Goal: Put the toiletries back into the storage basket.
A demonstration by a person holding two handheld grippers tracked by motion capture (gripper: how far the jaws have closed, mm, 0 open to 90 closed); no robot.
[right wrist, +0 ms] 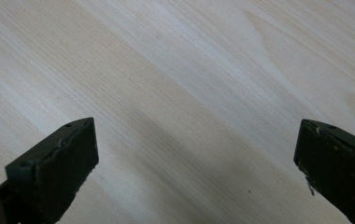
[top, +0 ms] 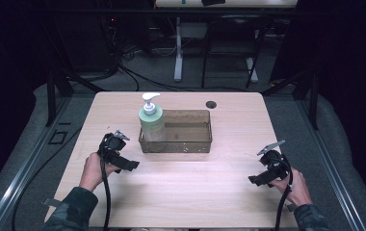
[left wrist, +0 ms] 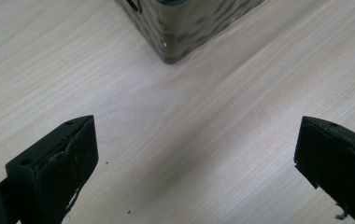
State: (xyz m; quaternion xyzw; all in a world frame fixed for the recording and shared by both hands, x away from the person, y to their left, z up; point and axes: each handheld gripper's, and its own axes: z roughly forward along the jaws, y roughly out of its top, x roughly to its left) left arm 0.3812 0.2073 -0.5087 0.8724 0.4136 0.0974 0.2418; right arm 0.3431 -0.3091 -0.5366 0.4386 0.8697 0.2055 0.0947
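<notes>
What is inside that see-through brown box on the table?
A green soap pump bottle stands upright in the left end of the brown box, its white pump head rising above the rim. The rest looks empty through the tinted walls, though the floor under the bottle is covered.

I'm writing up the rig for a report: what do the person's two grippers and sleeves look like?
Both the left gripper and the right gripper are black, each with two blocky, wedge-tipped jaws whose pads show scuffed edges. A grey three-cornered plate sits on top of each, and a black cable trails back from each toward the person. The sleeves are dark, with a faint mottled pattern.
</notes>
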